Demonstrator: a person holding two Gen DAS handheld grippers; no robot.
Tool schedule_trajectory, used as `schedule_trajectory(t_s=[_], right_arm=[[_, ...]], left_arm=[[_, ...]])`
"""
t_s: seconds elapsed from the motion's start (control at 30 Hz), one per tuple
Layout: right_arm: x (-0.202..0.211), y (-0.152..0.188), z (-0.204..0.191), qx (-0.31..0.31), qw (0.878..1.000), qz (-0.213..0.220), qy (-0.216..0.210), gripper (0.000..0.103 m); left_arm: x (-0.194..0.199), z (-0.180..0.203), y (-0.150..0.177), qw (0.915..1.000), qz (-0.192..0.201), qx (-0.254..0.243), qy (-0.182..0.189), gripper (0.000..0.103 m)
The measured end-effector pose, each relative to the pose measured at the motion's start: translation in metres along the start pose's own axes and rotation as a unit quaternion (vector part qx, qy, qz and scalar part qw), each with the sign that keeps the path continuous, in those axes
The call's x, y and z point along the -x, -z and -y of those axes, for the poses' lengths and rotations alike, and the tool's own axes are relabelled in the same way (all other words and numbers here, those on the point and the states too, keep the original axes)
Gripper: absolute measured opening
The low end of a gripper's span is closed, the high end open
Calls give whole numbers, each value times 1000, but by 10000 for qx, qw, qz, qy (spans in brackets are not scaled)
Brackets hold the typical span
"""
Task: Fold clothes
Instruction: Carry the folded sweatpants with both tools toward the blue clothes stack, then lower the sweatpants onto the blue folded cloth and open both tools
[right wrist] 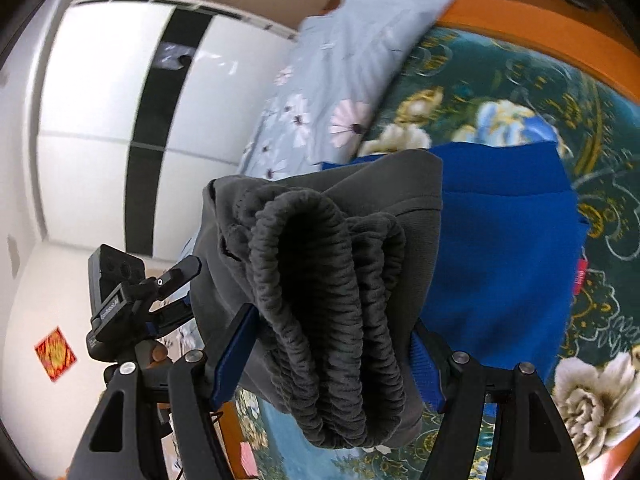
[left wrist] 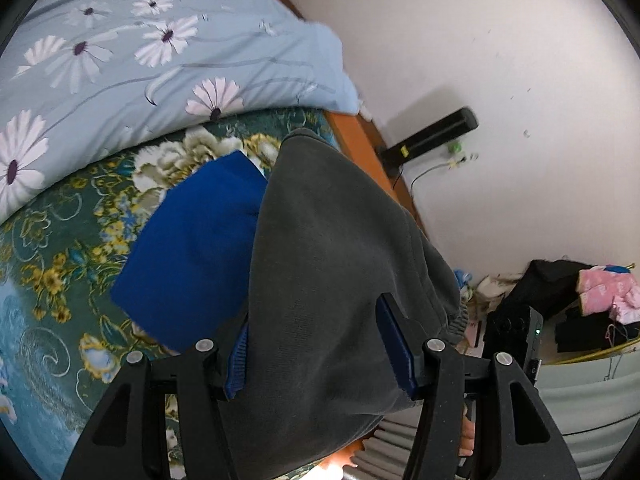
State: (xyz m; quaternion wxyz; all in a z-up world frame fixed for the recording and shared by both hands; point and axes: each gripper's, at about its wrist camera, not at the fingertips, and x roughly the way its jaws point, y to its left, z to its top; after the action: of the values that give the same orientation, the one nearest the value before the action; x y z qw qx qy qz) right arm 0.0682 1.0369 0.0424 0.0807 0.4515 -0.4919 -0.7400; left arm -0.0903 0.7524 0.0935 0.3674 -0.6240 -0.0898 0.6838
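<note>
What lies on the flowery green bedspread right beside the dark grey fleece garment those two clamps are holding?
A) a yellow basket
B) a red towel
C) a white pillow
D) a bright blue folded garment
D: a bright blue folded garment lies flat on the flowery green bedspread, partly behind the dark grey fleece garment gripped by both grippers.

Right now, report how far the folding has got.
Done: a blue garment lies folded flat on the floral bedspread. In hand: the grey garment, doubled over with its elastic waistband bunched, is gripped between the left gripper and right gripper. Left: laying it down beside or on the blue one.
</note>
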Motion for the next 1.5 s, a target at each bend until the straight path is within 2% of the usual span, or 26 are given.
schedule_trajectory(t_s=[0.23,0.47,0.63,0.83,0.97,1.1,1.17,1.27,1.3,1.33,1.4,1.5], right_arm=[[-14,-7,38,-468,9989,-46,30,73],[-20,-13,51,-627,9977,-72,242,73],[-12,-15,50,-549,9974,-84,455,73],[-2,-18,49,-454,9964,-98,709,73],[22,-25,35,-223,9933,214,1118,73],[35,-28,-10,418,9850,644,1546,73],[27,-20,-31,792,9820,612,1605,73],[5,-13,-60,1434,9807,333,1286,74],[0,-13,-62,1550,9782,299,1350,74],[-4,-13,-63,1641,9752,280,1462,74],[-7,-17,-58,1638,9761,236,1410,74],[-13,-22,-48,1613,9773,133,1364,74]], left_arm=[[-55,-10,-30,9989,-338,204,-245,58],[-89,-31,-46,9966,-511,483,-426,58],[-88,-35,-45,9967,-487,530,-373,58],[-55,-36,-45,9979,-115,438,-453,59],[-35,-34,-36,9981,108,419,-449,59],[-33,-19,-19,9991,64,130,-409,59],[-37,-7,-10,9991,-1,-92,-418,59],[-43,8,2,9983,-146,-404,-381,59],[-44,10,5,9976,-209,-507,-412,60],[-45,12,9,9967,-271,-613,-459,59],[-46,10,14,9943,-363,-766,-651,60],[-46,-5,14,9944,-392,-597,-780,59]])
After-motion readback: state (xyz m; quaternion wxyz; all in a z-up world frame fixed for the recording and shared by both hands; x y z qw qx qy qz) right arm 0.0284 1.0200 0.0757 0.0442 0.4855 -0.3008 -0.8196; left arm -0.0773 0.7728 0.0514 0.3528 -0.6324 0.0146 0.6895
